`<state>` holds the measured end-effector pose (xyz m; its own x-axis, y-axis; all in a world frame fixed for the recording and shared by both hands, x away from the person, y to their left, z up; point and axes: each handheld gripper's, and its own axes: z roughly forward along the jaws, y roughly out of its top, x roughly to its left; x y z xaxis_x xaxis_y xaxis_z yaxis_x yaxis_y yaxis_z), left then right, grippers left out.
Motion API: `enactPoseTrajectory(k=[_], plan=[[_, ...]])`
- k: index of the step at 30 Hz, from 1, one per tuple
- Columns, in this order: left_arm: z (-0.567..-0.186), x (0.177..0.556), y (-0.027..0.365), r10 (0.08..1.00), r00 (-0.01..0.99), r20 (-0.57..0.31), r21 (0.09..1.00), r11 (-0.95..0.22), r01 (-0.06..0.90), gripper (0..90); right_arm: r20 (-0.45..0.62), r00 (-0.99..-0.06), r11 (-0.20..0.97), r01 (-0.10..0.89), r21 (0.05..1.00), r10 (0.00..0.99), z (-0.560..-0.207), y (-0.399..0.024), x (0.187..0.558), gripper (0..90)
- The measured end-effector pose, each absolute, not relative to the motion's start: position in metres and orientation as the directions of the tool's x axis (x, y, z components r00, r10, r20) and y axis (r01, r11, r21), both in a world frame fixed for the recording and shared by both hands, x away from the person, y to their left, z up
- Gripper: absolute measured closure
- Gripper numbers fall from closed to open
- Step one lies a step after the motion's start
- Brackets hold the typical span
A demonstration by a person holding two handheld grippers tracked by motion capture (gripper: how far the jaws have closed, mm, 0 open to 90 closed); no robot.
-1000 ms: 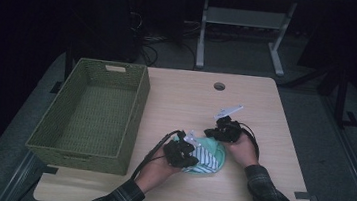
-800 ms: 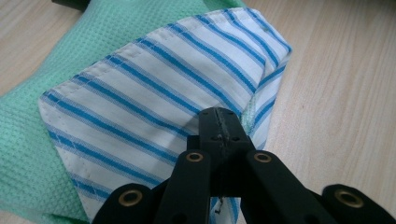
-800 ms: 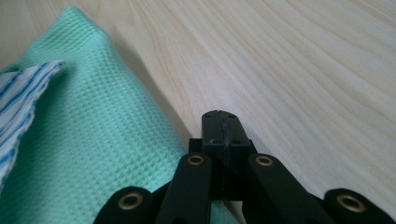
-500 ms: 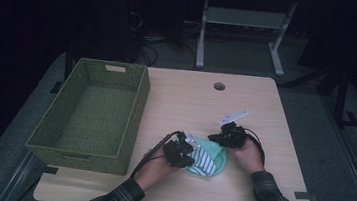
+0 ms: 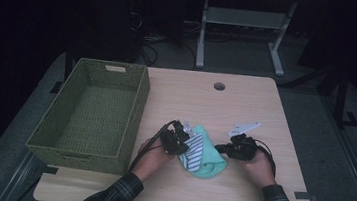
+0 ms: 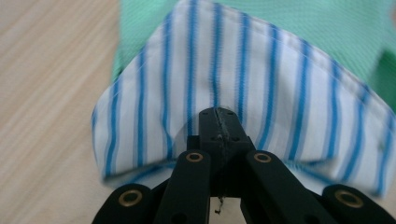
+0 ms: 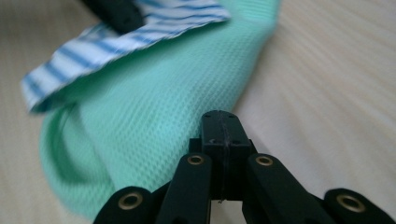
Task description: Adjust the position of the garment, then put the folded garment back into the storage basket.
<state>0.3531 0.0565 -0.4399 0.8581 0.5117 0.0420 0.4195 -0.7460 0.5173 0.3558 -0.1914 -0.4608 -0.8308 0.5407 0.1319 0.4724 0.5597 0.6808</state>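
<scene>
Cloth: the green garment (image 5: 206, 160) with striped lining (image 6: 233, 88) lies mid-table, beside the basket (image 5: 89, 116).
Left gripper (image 5: 178, 141): your jaws seem clamped on the striped edge.
Right gripper (image 5: 222, 148): closed, apparently empty.
Risk: the thin hem could slip free when you tug.

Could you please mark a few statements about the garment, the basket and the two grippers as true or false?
1. The green garment lies inside the wicker basket. False: it lies on the table, to the right of the basket.
2. The left gripper has its jaws shut on the striped part of the garment. True.
3. The right gripper has its jaws wide open. False: they are shut, at the edge of the green cloth.
4. The basket holds nothing. True.
5. The striped part is red and white. False: it is blue and white.
</scene>
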Motion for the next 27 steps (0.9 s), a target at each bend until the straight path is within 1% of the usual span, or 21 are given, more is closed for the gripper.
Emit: enactPoseTrajectory(k=[6, 10, 11, 12, 14, 16, 17, 19, 23, 25, 27], plan=[[-0.439, 0.356, 0.056, 0.509, 0.86, 0.042, 0.521, -0.746, 0.416, 89.6, 0.134, -0.836, 0.561, 0.466, 0.684, 0.531, -0.461, -0.194, 0.344, 90.0], [-0.436, 0.357, 0.06, 0.512, 0.859, 0.014, 0.533, -0.73, 0.427, 89.1, 0.133, -0.83, 0.545, 0.467, 0.696, 0.542, -0.46, -0.197, 0.342, 89.8], [-0.436, 0.357, 0.061, 0.511, 0.86, 0.008, 0.538, -0.726, 0.427, 87.9, 0.135, -0.828, 0.54, 0.469, 0.699, 0.544, -0.46, -0.199, 0.341, 88.0], [-0.434, 0.358, 0.063, 0.514, 0.858, -0.009, 0.55, -0.714, 0.434, 86.1, 0.133, -0.825, 0.536, 0.47, 0.701, 0.549, -0.46, -0.2, 0.34, 81.5], [-0.432, 0.358, 0.066, 0.51, 0.86, -0.026, 0.558, -0.706, 0.435, 81.7, 0.127, -0.817, 0.525, 0.472, 0.708, 0.563, -0.46, -0.204, 0.339, 75.3], [-0.429, 0.358, 0.068, 0.507, 0.86, -0.045, 0.573, -0.693, 0.438, 75.8, 0.117, -0.803, 0.513, 0.477, 0.714, 0.584, -0.46, -0.21, 0.336, 65.3], [-0.428, 0.358, 0.07, 0.502, 0.863, -0.048, 0.578, -0.691, 0.434, 71.8, 0.114, -0.798, 0.507, 0.479, 0.717, 0.592, -0.46, -0.213, 0.335, 63.6], [-0.427, 0.357, 0.073, 0.501, 0.864, -0.05, 0.591, -0.682, 0.43, 65.2, 0.098, -0.785, 0.497, 0.478, 0.724, 0.612, -0.459, -0.22, 0.332, 55.2], [-0.423, 0.355, 0.076, 0.476, 0.878, -0.038, 0.594, -0.696, 0.403, 51.3, 0.07, -0.757, 0.482, 0.481, 0.732, 0.649, -0.462, -0.232, 0.328, 40.8], [-0.421, 0.355, 0.077, 0.465, 0.884, -0.047, 0.589, -0.702, 0.401, 44.5, 0.068, -0.739, 0.473, 0.496, 0.729, 0.67, -0.465, -0.239, 0.327, 33.5], [-0.421, 0.355, 0.077, 0.45, 0.891, -0.053, 0.584, -0.71, 0.393, 37.2, 0.075, -0.724, 0.468, 0.518, 0.716, 0.686, -0.469, -0.244, 0.327, 29.2]])
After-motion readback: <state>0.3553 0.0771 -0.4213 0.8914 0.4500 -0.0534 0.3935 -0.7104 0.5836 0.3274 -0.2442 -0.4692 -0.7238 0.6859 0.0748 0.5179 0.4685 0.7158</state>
